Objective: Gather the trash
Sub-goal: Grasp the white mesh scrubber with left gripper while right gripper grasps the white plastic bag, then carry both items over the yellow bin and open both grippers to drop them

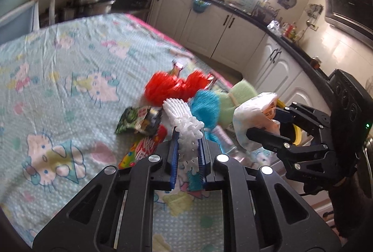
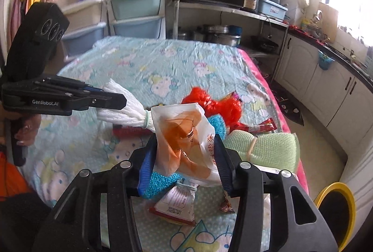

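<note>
Read "GenRobot.AI" on left gripper (image 2: 112,100), clenched on white foam net (image 2: 123,112); right gripper (image 2: 186,158), at 5 o'clock, grasped printed plastic bag (image 2: 186,135).

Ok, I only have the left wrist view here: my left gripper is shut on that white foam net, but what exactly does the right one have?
Observer: The right gripper is shut on a white plastic bag with orange print, pinched between both pads.
Operator: Is there a bin anywhere? I can't make one out.
Observer: Yes, a dark bin with a yellow rim stands on the floor past the table's pink edge, at the lower right of the right wrist view.
Operator: Anything left under the right gripper?
Observer: A white and red packet lies flat on the tablecloth just below the bag.
Operator: And my foam net from that side?
Observer: The white foam net is tied off by a pale band and hangs clear of the left gripper.
</note>
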Demonstrator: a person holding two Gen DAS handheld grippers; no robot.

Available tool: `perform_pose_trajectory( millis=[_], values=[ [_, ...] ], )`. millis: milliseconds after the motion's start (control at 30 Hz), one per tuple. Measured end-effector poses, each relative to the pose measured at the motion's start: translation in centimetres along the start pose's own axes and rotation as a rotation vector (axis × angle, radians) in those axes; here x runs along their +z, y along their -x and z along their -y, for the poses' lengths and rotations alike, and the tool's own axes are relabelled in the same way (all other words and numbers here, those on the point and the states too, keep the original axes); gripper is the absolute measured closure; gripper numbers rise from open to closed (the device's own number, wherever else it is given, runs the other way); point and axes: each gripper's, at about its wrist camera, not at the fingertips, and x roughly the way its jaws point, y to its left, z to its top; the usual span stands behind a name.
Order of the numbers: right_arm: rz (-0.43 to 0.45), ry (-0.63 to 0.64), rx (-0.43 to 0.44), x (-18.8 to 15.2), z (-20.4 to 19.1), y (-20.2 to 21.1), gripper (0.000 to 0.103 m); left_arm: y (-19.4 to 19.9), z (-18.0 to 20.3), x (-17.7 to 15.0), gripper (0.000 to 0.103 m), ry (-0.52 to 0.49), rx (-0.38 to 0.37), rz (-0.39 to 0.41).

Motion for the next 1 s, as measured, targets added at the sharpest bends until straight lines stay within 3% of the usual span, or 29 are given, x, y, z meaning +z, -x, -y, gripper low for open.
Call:
perform_pose_trajectory(
  millis=[400, 633, 1000],
  values=[
    [0.13, -0.117, -0.061, 0.7, 3.0, 6.1, 0.058, 2.2, 5.9, 3.7, 0.094, -0.118, -0.064, 0.114],
    [0.209, -0.187, -0.165, 0.2, 6.8, 10.7, 0.058, 0.9, 10.3, 5.9, 0.094, -0.179, -0.113, 0.141],
    [0.302, -0.302, -0.359, -2.3, 12.7, 17.4, 0.058, -3.3, 16.8, 8.0, 0.094, -0.247, -0.211, 0.119]
  ],
)
